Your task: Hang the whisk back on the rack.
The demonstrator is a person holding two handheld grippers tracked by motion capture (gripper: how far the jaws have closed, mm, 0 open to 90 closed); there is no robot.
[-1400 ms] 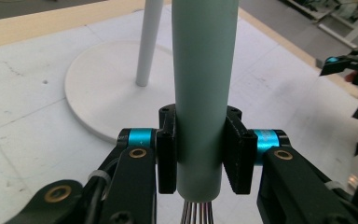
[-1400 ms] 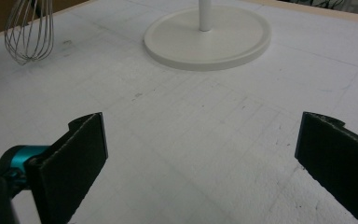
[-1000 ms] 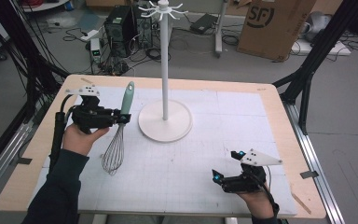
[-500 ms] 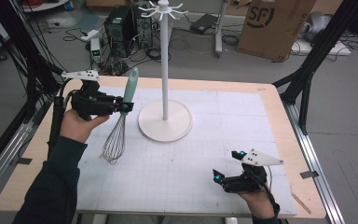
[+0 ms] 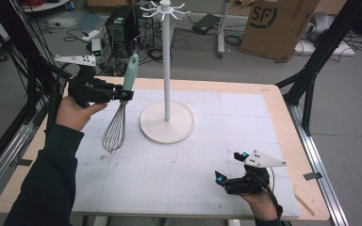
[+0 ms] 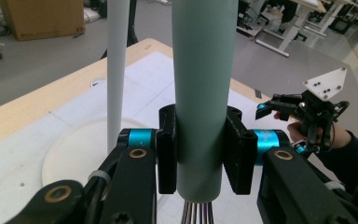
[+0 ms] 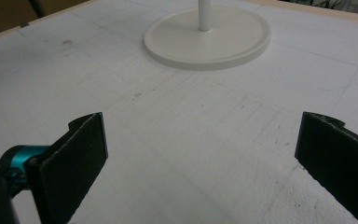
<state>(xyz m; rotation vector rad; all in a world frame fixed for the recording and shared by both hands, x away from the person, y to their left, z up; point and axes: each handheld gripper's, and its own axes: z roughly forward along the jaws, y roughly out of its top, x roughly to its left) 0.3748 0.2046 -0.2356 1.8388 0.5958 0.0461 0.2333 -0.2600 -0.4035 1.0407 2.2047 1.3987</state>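
A whisk (image 5: 118,117) with a pale green handle (image 6: 204,84) and wire head hangs lifted above the white mat, nearly upright, wire end down. My left gripper (image 5: 125,94) is shut on its handle, the black pads (image 6: 167,149) pressing both sides. Just to its right stands a white hanging stand (image 5: 166,70) with a round base (image 5: 167,123) and hooks at the top. My right gripper (image 5: 225,179) rests low near the mat's front right, jaws wide open with nothing between them; its pads (image 7: 79,154) frame bare mat.
The white gridded mat (image 5: 198,155) covers a wooden table (image 5: 283,122). Black frame posts (image 5: 311,70) stand at the right and left edges. A cardboard box (image 5: 275,23) and computer gear (image 5: 122,28) sit on the floor beyond.
My left gripper has lifted the whisk off the mat and tipped it upright, moving up and slightly back. The right gripper has stayed in place.
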